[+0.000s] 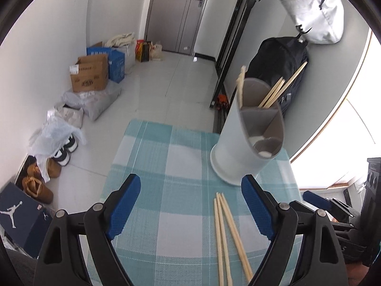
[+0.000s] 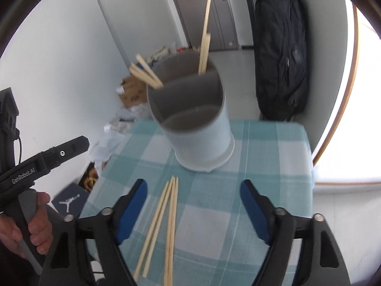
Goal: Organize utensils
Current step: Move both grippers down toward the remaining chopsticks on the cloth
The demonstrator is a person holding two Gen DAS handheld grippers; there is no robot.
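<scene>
A white utensil holder (image 1: 247,140) with grey inner dividers stands on the checked tablecloth (image 1: 166,166) and holds several wooden chopsticks (image 1: 276,93). More loose chopsticks (image 1: 226,233) lie on the cloth in front of it. My left gripper (image 1: 190,205) is open and empty above the cloth, left of the loose chopsticks. In the right wrist view the holder (image 2: 200,128) stands ahead, and the loose chopsticks (image 2: 164,224) lie between the fingers, nearer the left one. My right gripper (image 2: 193,205) is open and empty. The left gripper's body (image 2: 42,162) shows at the left, held by a hand.
A black backpack (image 2: 281,54) hangs on the wall behind the table. A white bag (image 1: 316,9) hangs above it. Cardboard boxes (image 1: 90,74), plastic bags and shoes (image 1: 38,183) lie on the floor at the left. The table's far edge (image 1: 171,124) is close behind the holder.
</scene>
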